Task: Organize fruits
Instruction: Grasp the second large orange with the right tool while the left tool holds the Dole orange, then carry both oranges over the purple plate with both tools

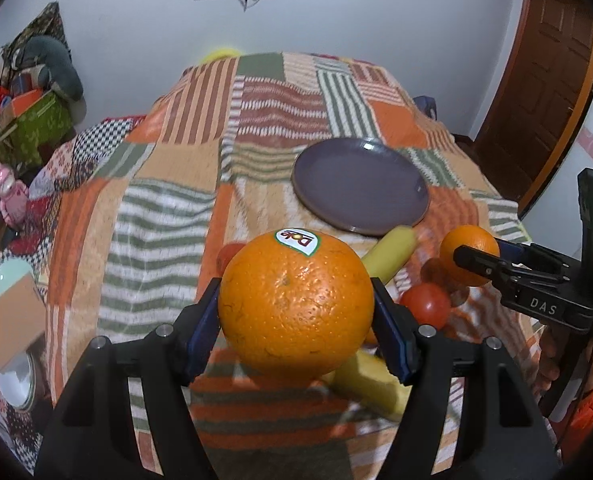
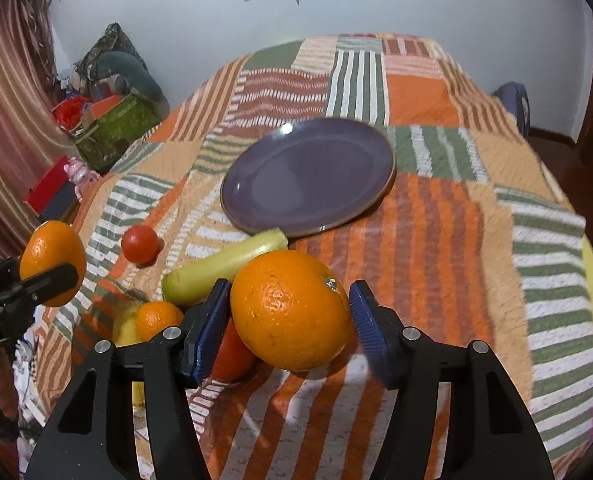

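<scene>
A bed or table under a patchwork blanket (image 2: pixel 436 216) of orange, green and white stripes fills both views, with a pale wall behind. At upper left of the right wrist view a green box (image 2: pixel 116 128) on the floor holds a jumble of things too blurred to name. On the blanket, the purple plate (image 2: pixel 308 176) sits mid-frame with nothing on it. Below it lie a small red fruit (image 2: pixel 140 244), a long yellow-green fruit (image 2: pixel 224 264) whose end touches the plate's near rim, and a small orange (image 2: pixel 158 318).

The left gripper (image 1: pixel 296 316) pinches a stickered orange (image 1: pixel 296 304) between both blue pads, low in its own view. The right gripper (image 2: pixel 290 316) is closing around a second orange (image 2: pixel 292 308): the left pad touches it, the right pad stands just clear.
</scene>
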The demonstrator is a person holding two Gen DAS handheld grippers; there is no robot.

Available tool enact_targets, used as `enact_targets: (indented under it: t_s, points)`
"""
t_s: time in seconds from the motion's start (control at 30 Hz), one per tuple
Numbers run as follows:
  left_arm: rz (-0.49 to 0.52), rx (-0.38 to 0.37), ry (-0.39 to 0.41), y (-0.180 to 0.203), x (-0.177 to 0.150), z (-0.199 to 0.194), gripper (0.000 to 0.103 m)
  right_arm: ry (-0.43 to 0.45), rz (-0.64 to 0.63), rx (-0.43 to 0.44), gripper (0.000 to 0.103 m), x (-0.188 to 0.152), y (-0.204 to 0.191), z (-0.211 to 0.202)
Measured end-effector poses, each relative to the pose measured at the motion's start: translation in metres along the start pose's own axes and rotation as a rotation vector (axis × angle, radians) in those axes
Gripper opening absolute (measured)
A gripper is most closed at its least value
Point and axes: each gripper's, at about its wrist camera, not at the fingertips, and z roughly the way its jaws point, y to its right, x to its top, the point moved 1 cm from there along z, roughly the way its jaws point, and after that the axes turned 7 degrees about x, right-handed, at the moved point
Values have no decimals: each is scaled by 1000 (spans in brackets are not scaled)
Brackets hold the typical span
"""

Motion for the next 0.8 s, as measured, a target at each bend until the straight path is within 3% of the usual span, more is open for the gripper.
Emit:
enact_targets:
  t_s: [0.53, 0.8]
  points:
    - [62, -13, 132, 33, 70, -5, 69, 178, -56, -27, 57, 55, 7, -39]
    - [71, -24, 160, 43, 109, 6, 69, 238, -85, -24, 57, 82, 9, -38]
